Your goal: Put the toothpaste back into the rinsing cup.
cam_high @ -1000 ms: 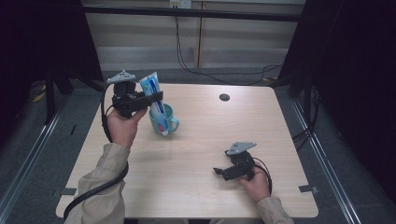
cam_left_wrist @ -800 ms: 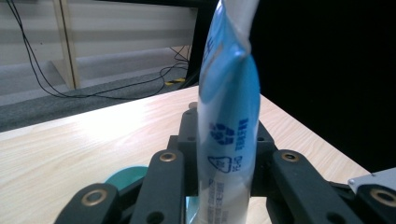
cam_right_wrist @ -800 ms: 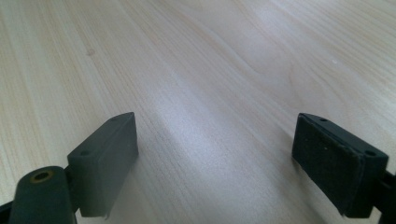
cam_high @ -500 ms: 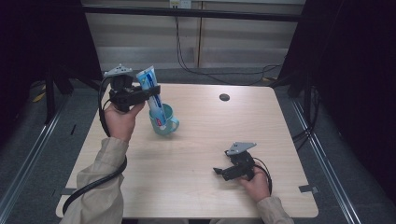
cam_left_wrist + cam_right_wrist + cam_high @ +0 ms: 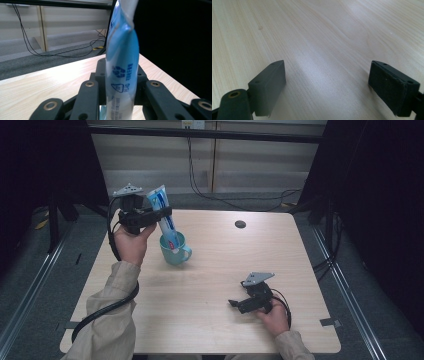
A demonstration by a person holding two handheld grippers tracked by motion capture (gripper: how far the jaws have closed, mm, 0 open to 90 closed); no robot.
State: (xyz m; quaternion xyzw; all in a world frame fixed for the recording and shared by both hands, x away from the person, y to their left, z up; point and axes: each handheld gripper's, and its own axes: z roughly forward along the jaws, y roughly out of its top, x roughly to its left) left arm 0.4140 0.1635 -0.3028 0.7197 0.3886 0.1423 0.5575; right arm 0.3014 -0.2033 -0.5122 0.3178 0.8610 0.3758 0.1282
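A blue and white toothpaste tube [image 5: 161, 205] stands tilted, and its lower end reaches into the mouth of a teal mug [image 5: 175, 254] on the left half of the wooden table [image 5: 215, 270]. My left gripper [image 5: 162, 213] is shut on the tube's upper half, held above the mug. In the left gripper view the tube [image 5: 122, 75] rises between the two black jaws of the left gripper [image 5: 122, 105]. My right gripper [image 5: 237, 304] rests low on the table near the front right, its jaws open over bare wood. The right gripper [image 5: 330, 85] has its pads [image 5: 268, 86] wide apart.
A small dark round disc [image 5: 240, 224] sits in the table top near the far edge. Black cables [image 5: 210, 195] lie on the floor beyond the table. Dark curtains stand at both sides.
My left gripper has shifted slightly with the tube still in its grip, and the tube's lower end stays at the mug. The right gripper has not moved.
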